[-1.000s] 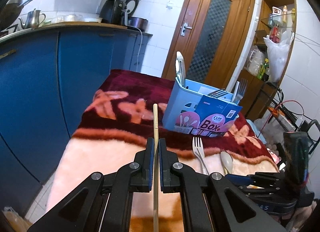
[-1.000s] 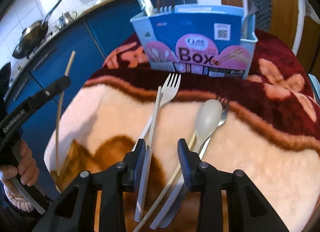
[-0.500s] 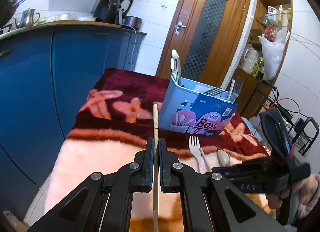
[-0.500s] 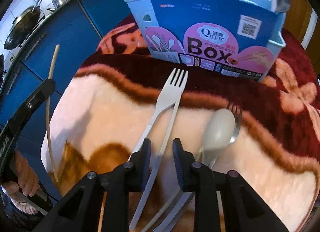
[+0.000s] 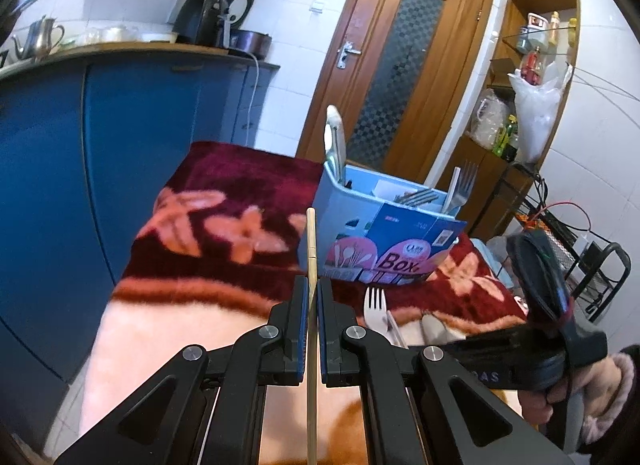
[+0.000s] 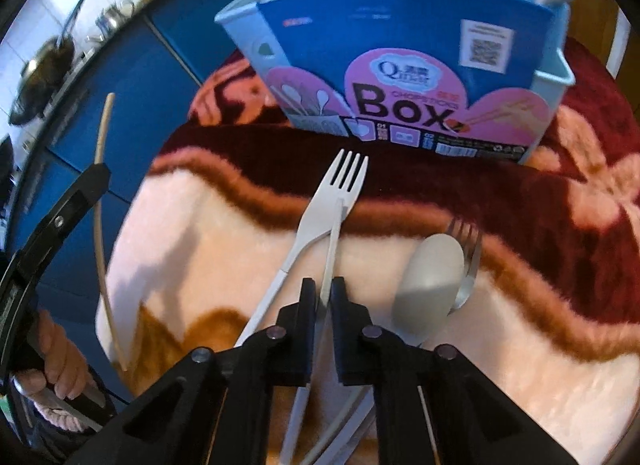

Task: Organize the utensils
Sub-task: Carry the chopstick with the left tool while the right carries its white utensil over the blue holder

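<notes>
I see the light-blue plastic utensil box (image 6: 404, 77) standing at the far side of the dark-red flowered blanket (image 6: 560, 201); before it lies a white plastic fork (image 6: 320, 217), a pale flat chopstick (image 6: 334, 249) across it; right of these, a grey plastic spoon (image 6: 430, 281) on a metal fork (image 6: 466, 261).

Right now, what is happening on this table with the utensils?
A person sorts cutlery into the blue box on the blanket. The left gripper is shut on a wooden chopstick, held up in the air. The right gripper is closed around a pale chopstick that lies across a white fork. A spoon waits beside them.
</notes>
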The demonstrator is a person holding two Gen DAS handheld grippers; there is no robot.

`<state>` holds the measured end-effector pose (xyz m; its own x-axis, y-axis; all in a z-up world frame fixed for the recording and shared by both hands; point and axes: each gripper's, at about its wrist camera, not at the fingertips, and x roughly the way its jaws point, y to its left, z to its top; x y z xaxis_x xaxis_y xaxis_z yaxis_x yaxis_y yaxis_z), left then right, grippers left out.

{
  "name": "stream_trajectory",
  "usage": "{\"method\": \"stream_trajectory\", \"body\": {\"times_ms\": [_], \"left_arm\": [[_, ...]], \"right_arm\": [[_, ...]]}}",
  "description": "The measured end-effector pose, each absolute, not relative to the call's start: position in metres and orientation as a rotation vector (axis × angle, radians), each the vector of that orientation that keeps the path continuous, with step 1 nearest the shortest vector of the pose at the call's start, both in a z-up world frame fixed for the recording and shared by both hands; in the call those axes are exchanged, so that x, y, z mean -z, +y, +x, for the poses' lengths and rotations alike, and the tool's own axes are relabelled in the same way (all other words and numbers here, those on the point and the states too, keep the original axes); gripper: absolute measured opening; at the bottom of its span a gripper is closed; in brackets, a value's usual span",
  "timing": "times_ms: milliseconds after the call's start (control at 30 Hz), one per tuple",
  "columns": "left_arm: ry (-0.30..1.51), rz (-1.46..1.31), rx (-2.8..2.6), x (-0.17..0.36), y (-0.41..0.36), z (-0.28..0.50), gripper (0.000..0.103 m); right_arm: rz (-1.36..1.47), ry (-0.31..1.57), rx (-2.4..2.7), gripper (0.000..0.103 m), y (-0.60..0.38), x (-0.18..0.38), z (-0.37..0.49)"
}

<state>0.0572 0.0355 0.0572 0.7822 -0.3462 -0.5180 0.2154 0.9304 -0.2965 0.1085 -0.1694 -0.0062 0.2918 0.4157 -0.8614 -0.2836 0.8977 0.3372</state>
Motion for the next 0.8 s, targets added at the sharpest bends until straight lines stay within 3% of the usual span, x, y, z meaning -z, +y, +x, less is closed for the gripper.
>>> {"method": "stream_trajectory", "body": {"times_ms": [433, 800], "left_arm": [[0.503, -0.264, 0.298, -0.090, 0.027, 0.077, 0.004], [0.338, -0.239, 0.239, -0.123, 0.010, 0.105, 0.004]], "right_arm": [[0.312, 0.838, -0.516, 0.006, -0.218, -0.041, 0.070], [0.273, 0.567, -0.425, 0.006, -0.246, -0.087, 0.056]]}}
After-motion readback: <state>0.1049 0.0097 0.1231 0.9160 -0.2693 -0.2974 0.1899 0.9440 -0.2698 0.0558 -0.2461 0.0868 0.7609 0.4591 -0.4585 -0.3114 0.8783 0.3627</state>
